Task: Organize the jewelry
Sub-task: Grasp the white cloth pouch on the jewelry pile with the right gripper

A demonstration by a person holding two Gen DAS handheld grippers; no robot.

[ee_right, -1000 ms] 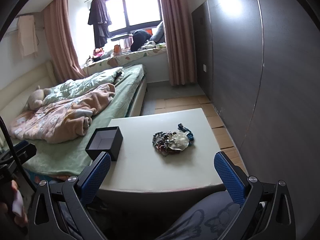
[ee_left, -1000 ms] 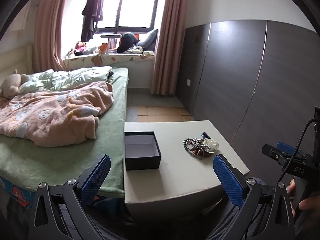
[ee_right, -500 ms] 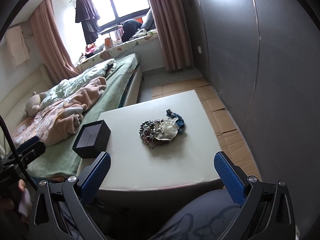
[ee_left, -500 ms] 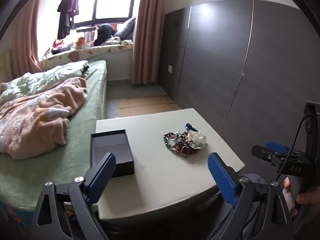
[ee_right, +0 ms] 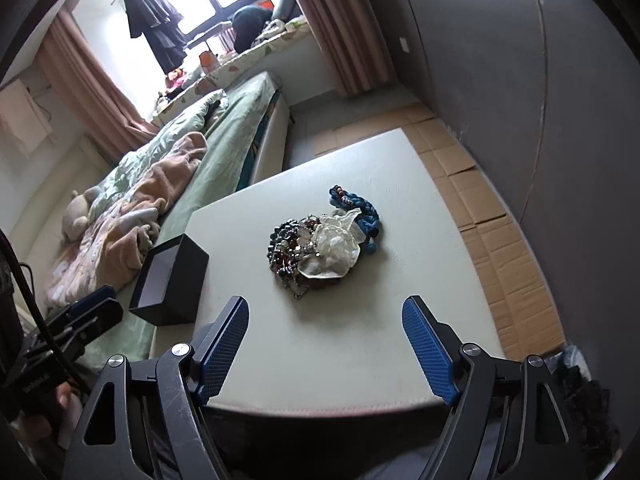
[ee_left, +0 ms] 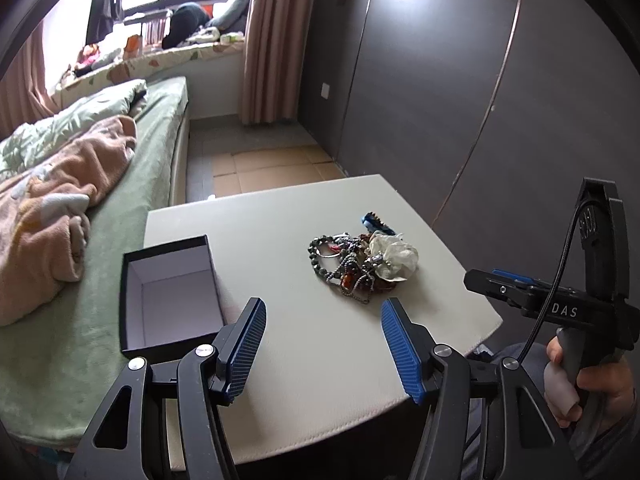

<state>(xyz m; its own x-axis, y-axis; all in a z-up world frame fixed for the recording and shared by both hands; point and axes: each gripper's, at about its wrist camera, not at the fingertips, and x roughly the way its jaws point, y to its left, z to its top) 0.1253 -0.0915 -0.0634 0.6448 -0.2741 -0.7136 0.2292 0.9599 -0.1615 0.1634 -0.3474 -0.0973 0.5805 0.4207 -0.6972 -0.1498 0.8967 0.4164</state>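
A tangled jewelry pile (ee_left: 360, 258) (ee_right: 320, 246) of bead strings, a white fabric flower and a blue braided band lies on the white table (ee_left: 288, 328) (ee_right: 360, 336). An open black box (ee_left: 168, 294) (ee_right: 170, 282) with a pale, bare inside stands at the table's left edge. My left gripper (ee_left: 324, 314) hovers over the near part of the table, short of the pile, jaws closing with nothing between them. My right gripper (ee_right: 326, 312) also hangs above the near table edge, jaws closing on nothing. It shows at the right of the left wrist view (ee_left: 508, 282).
A bed (ee_left: 132, 184) with a pink blanket (ee_left: 52, 192) runs along the table's left side. A dark panelled wall (ee_left: 460, 100) stands to the right. Cardboard sheets (ee_right: 492, 240) cover the floor beside the table. A hand (ee_left: 576, 380) holds the right gripper's handle.
Both grippers have come forward and down toward the table and tilted further down. The pile and box look larger. Both pairs of jaws have narrowed.
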